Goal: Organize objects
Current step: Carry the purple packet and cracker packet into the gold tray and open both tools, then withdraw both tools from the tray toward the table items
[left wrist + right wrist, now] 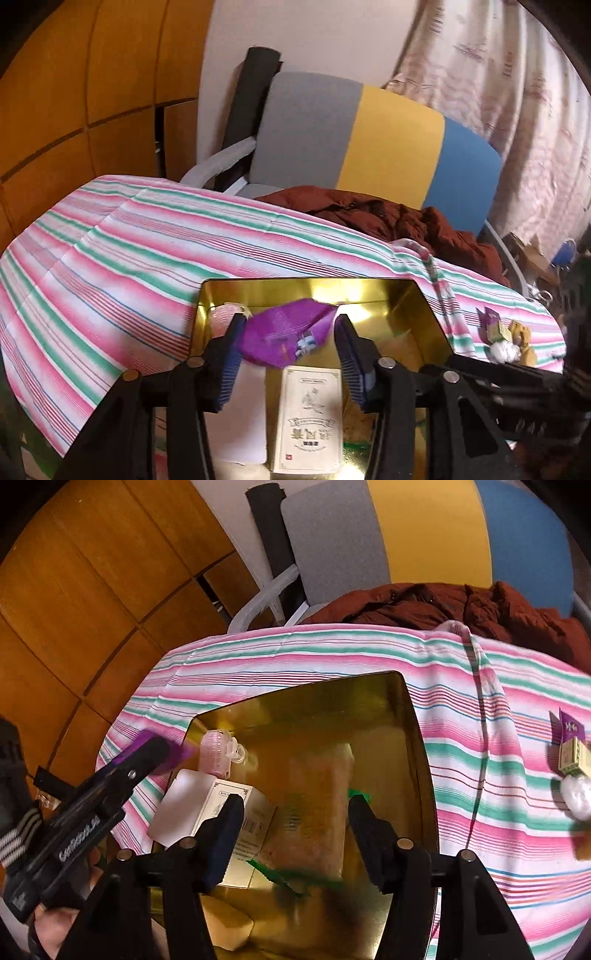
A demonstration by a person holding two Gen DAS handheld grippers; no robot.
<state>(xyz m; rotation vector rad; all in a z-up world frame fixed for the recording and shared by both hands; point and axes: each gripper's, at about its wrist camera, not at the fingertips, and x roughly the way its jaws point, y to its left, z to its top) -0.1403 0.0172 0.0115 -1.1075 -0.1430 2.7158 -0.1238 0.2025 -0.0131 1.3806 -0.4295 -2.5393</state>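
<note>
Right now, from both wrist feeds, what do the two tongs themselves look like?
Both are black plastic. The left tongs have two angular fingers with blue ribbed pads and round silver pivot bolts. The right tongs match: black fingers, dark blue pads, silver bolts. In the right wrist view the left tool's body carries white lettering, too blurred to read, beside a dark cuff with white stripes.

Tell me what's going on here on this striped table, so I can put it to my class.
A person with a gripper in each hand is packing small items into a gold tin on a striped cloth. The left gripper holds a crumpled purple wrapper above the tin. The right gripper hangs open over a clear packet lying inside. A cream box and a pink bottle are also in the tin. A few small things lie on the cloth outside it.
</note>
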